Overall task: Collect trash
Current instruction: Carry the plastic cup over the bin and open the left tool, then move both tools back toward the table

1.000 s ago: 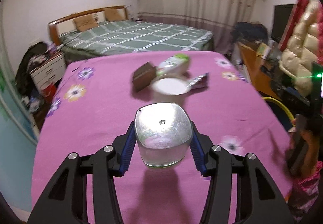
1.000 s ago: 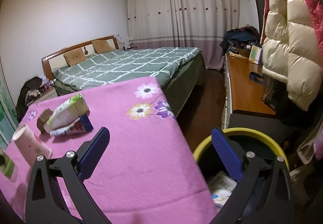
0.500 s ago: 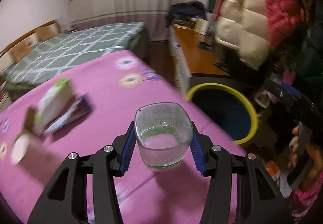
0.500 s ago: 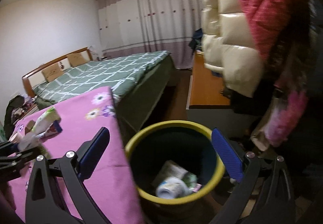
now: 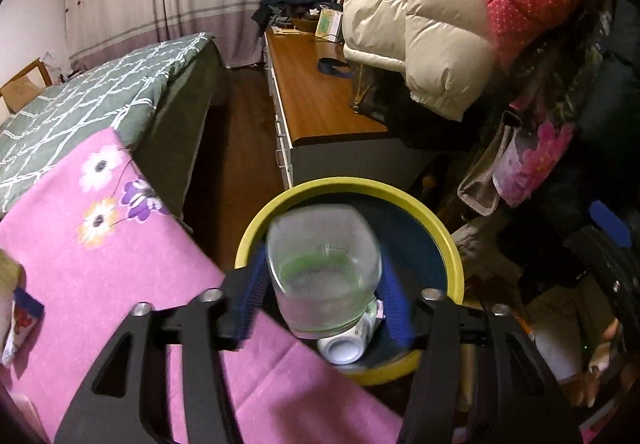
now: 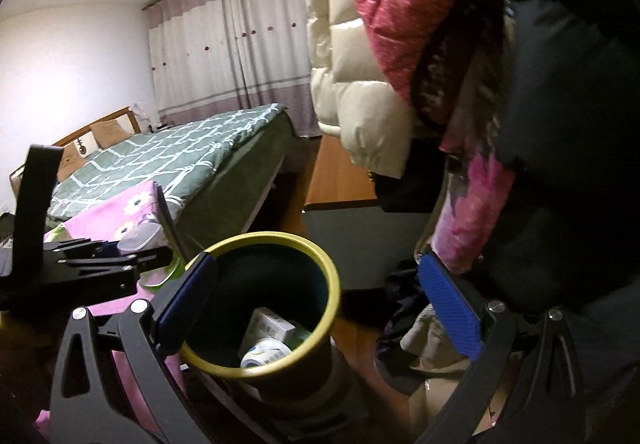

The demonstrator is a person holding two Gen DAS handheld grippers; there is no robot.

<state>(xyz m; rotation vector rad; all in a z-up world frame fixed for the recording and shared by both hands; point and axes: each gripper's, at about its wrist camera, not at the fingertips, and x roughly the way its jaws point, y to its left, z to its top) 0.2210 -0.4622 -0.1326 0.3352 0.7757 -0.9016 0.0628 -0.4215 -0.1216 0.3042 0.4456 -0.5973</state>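
Observation:
My left gripper (image 5: 325,296) is shut on a clear plastic cup (image 5: 323,268) with a green band, held over the open mouth of the yellow-rimmed bin (image 5: 448,240). A white cup (image 5: 345,344) lies in the bin. In the right wrist view the left gripper (image 6: 132,250) with the clear plastic cup (image 6: 141,238) is just left of the bin (image 6: 334,276), which holds a carton (image 6: 267,326) and a round container (image 6: 266,356). My right gripper (image 6: 324,306) is open and empty, its fingers astride the bin.
The pink flowered table (image 5: 120,256) edge touches the bin on the left. A snack wrapper (image 5: 20,320) lies at its far left. A wooden desk (image 5: 320,92), hanging coats (image 5: 424,16) and a green bed (image 5: 88,84) surround the spot.
My left gripper has carried the cup rightward from over the table to above the bin. My right gripper has dropped closer to the bin and stays open.

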